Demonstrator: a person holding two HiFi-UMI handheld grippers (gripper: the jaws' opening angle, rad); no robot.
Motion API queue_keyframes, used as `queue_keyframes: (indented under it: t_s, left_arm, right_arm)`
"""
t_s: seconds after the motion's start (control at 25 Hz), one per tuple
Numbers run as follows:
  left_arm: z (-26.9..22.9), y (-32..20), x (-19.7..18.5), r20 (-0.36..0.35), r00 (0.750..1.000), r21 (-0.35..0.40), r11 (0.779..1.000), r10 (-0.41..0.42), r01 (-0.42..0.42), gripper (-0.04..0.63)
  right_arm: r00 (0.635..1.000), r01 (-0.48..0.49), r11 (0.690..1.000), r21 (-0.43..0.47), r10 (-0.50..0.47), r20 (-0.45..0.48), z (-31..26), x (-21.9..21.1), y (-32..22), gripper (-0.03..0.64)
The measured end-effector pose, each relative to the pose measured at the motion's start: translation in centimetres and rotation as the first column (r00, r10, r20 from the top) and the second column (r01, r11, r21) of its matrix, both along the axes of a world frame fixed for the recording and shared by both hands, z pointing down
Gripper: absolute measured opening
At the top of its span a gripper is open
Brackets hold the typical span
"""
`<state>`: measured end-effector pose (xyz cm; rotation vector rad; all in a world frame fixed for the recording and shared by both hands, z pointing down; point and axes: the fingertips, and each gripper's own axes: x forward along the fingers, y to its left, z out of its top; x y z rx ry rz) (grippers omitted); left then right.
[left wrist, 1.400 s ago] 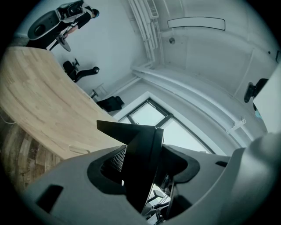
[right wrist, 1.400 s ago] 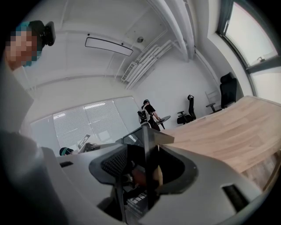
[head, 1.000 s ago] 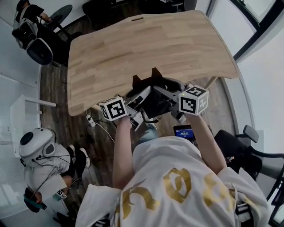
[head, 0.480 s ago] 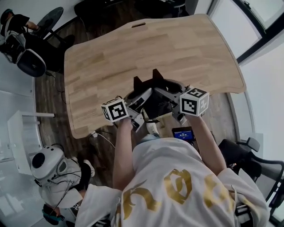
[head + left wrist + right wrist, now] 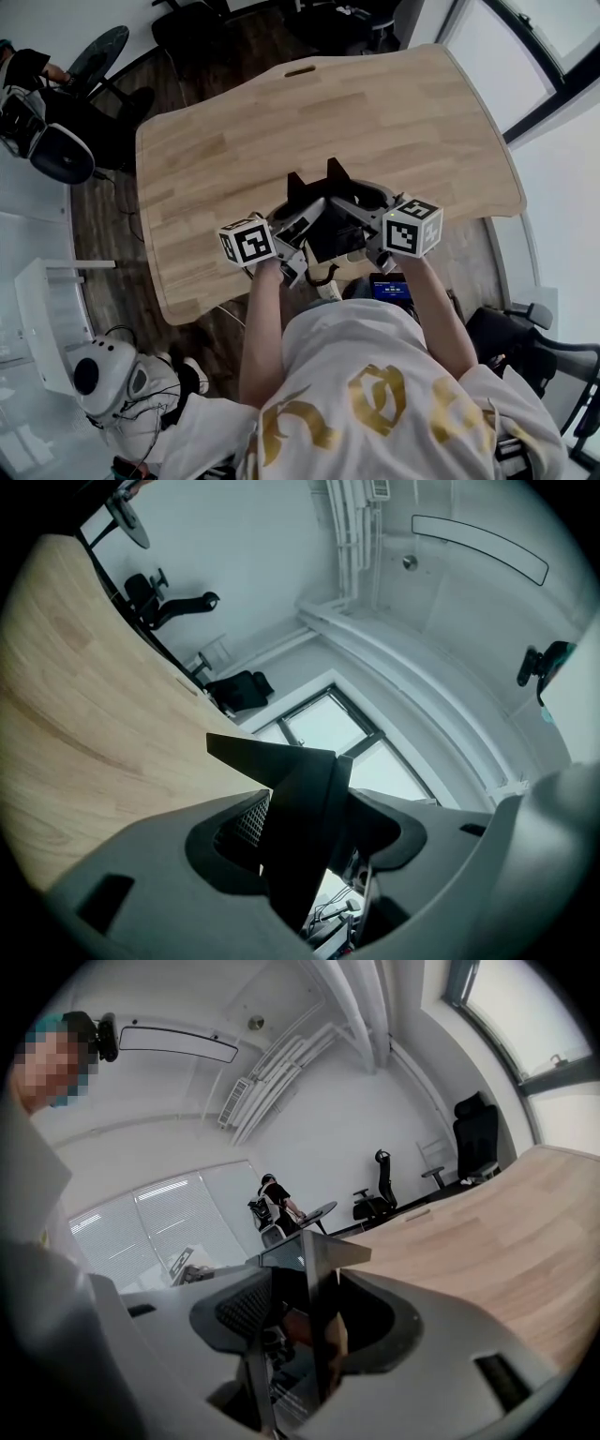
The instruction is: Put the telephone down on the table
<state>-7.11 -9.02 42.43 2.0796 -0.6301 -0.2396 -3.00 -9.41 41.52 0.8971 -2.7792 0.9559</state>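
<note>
A black telephone (image 5: 333, 232) hangs between my two grippers, just above the near edge of the pale wooden table (image 5: 281, 122). My left gripper (image 5: 298, 208) clamps its left side and my right gripper (image 5: 366, 199) clamps its right side. In the left gripper view a black wedge of the telephone (image 5: 292, 775) fills the gap of the left gripper (image 5: 314, 834), with the table (image 5: 75, 714) to the left. In the right gripper view a thin black panel of the telephone (image 5: 314, 1274) stands in the right gripper (image 5: 314, 1321), with the table (image 5: 487, 1232) to the right.
Black office chairs (image 5: 52, 150) and a seated person (image 5: 21, 70) are beyond the table's far left corner. A white rounded device (image 5: 98, 375) with cables sits on the floor at the lower left. A small lit screen (image 5: 389, 286) shows at the holder's waist. Windows run along the right.
Both grippers have carried the telephone forward, from just off the table's near edge to over that edge. The grip on the telephone looks unchanged.
</note>
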Motion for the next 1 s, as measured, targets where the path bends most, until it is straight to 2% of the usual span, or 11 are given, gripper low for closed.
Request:
queue_keyframes:
  t_s: [0.36,0.68,1.0]
  left_arm:
    - [-0.2,-1.5,0.9,0.017,0.999,0.010,0.999,0.041,-0.041,0.233]
    - [0.6,-2.4,1.5,0.004,0.999,-0.010,0.999,0.045,-0.045,0.233]
    - [2.2,-3.6,1.4,0.033,0.999,-0.027,0.999,0.039,-0.038,0.233]
  right_arm:
    - [0.999,-0.036,0.999,0.004,0.036,0.016,-0.1,1.0,-1.3,0.207]
    - [0.999,-0.042,0.999,-0.012,0.042,0.009,0.7,1.5,-2.3,0.207]
    - [0.999,-0.037,0.998,-0.056,0.038,0.022,2.4,1.4,-3.5,0.207]
